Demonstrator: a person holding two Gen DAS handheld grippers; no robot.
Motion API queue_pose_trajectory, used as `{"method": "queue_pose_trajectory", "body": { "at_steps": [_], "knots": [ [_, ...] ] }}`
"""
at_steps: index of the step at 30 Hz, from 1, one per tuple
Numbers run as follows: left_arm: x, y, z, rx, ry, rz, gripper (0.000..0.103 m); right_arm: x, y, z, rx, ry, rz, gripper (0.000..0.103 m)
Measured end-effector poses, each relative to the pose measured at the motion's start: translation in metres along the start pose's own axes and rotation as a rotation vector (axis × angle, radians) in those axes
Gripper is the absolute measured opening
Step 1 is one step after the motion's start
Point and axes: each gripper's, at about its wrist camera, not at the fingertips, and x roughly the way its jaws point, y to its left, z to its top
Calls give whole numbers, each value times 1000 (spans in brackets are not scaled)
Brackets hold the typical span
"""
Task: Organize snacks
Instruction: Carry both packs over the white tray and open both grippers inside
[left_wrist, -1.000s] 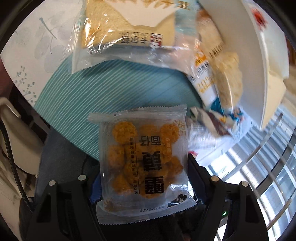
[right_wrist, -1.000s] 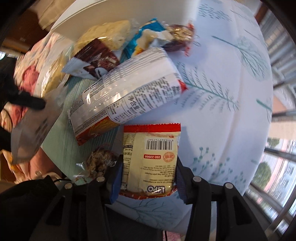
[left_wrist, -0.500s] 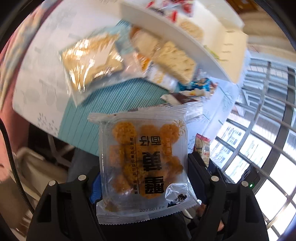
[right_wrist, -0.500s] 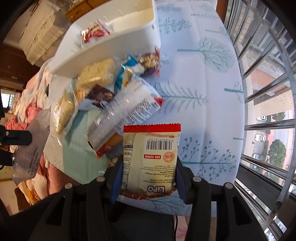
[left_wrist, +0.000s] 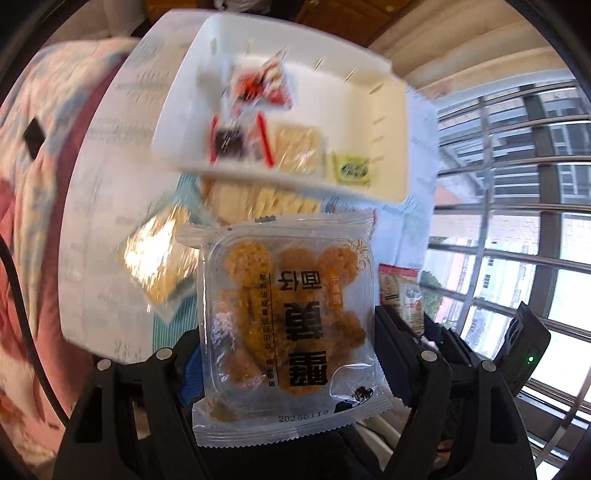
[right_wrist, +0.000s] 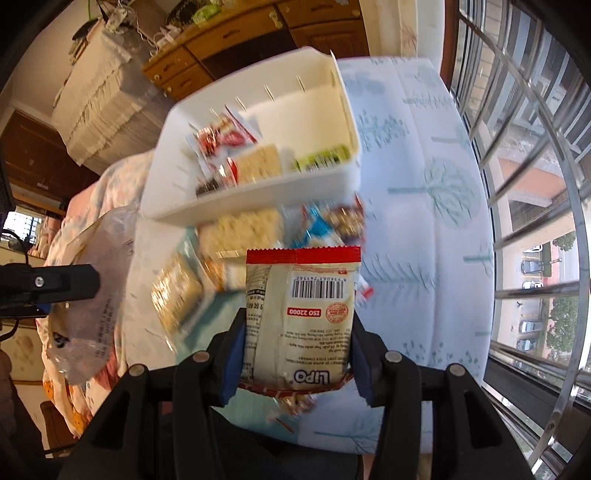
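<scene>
While the left gripper (left_wrist: 288, 332) holds a clear plastic packet of round golden puffed snacks with dark printed characters (left_wrist: 286, 321) upright between its jaws, the right gripper (right_wrist: 297, 354) has its jaws closed on a cream foil packet with a red top seam, a barcode and the word LIPO (right_wrist: 301, 317). Both packets are lifted above the counter (right_wrist: 417, 221), which wears a white cloth printed with pale teal trees. Beyond them sits a white rectangular plastic bin (right_wrist: 258, 192), tilted in the fisheye views; inside it lie a red-and-white wrapped sweet (left_wrist: 258, 85), a red-edged packet with a dark centre (left_wrist: 232, 142), a clear pack of pale square crackers (right_wrist: 258, 162) and a small yellow-green sachet (left_wrist: 351, 170). Just in front of the bin's near wall, loose snacks lie on the counter: a long pack of pale crackers (right_wrist: 243, 229), a clear pack of golden crackers (right_wrist: 177, 291) on a teal striped mat (left_wrist: 162, 332), and a blue-and-white wrapper (right_wrist: 314, 229) beside a dark speckled one. The scene is motion-blurred. A barred window (right_wrist: 535, 184) stands to the right, a wooden drawer cabinet (right_wrist: 251, 37) behind the bin.
</scene>
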Motion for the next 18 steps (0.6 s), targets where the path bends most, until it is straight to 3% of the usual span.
{"method": "queue_pose_trajectory", "body": {
  "at_steps": [6, 13, 18],
  "knots": [
    [-5, -7, 33, 74, -70, -26, 76, -7, 22, 29, 7, -49, 7, 50],
    [-1, -5, 70, 148, -148, -7, 76, 0, 48, 67, 0, -81, -3, 50],
    [13, 11, 104, 135, -135, -26, 76, 13, 61, 94, 2, -101, -3, 50]
  ]
}}
